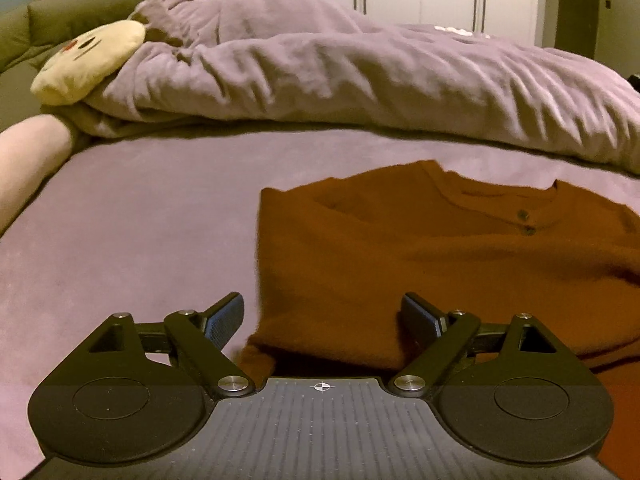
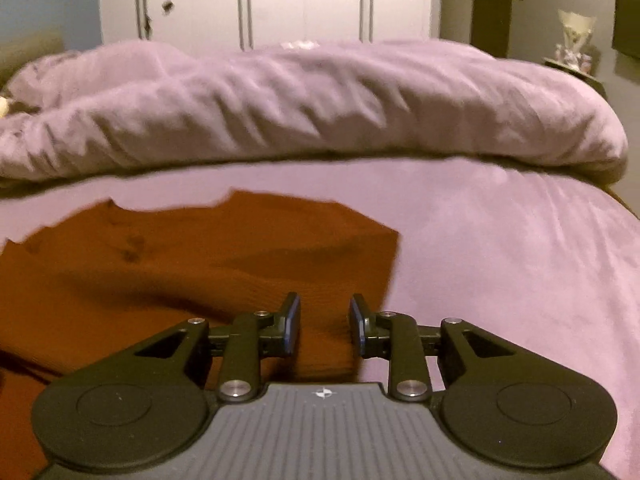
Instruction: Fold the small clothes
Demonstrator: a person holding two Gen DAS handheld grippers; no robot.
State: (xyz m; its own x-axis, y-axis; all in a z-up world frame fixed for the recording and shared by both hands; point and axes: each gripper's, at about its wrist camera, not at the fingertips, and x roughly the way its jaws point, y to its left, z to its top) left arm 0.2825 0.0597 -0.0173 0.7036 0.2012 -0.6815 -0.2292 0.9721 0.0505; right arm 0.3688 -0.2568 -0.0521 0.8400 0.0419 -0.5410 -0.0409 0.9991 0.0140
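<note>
A small rust-brown buttoned top [image 1: 420,256] lies on the purple bed sheet [image 1: 132,232], its sides folded in and its neckline at the far end. My left gripper [image 1: 322,320] is open wide, its jaws either side of the top's near left corner. In the right wrist view the same top [image 2: 168,264] fills the left half. My right gripper [image 2: 325,326] is partly open with a narrow gap, over the top's near right edge, with brown cloth between its jaws but not pinched.
A bunched purple duvet [image 1: 360,76] lies across the far side of the bed, also in the right wrist view [image 2: 304,108]. A cream plush toy [image 1: 88,64] and a pink roll [image 1: 28,160] sit at the far left. White wardrobe doors [image 2: 304,0] stand behind.
</note>
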